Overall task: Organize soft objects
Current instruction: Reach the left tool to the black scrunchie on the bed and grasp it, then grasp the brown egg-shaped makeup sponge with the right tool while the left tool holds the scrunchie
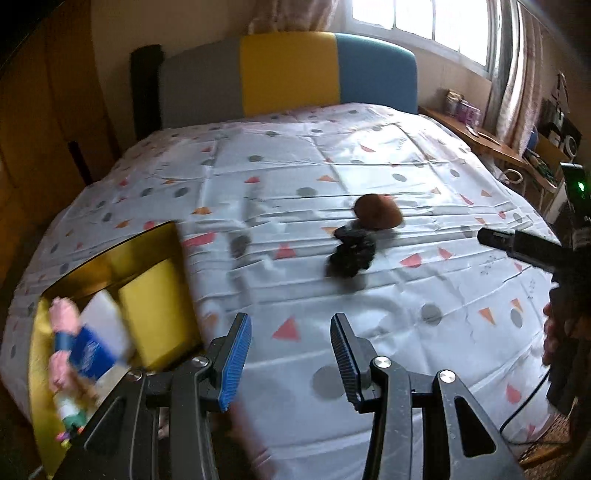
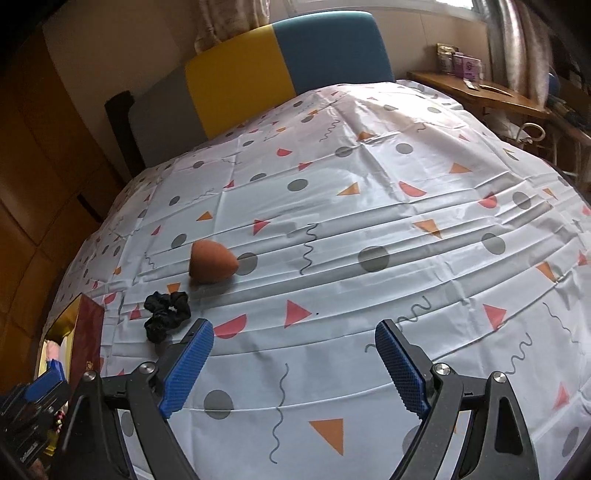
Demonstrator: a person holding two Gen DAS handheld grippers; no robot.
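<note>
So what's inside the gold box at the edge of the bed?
The gold box holds a yellow sponge block, a blue packet, something white and pink soft items. It is blurred, and the left gripper's frame covers its near corner, so anything there is hidden.

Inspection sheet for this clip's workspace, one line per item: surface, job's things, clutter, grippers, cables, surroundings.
Surface: bed sheet, white, patterned, creased.
Job's things: brown sponge and black scrunchie loose on the sheet, apart; gold box at its edge, holding a yellow sponge and blurred items.
Clutter: nothing seen.
Grippers: left gripper and right gripper open, empty.
Cables: black cable beside the bed.
Surroundings: headboard, window, side table.
</note>
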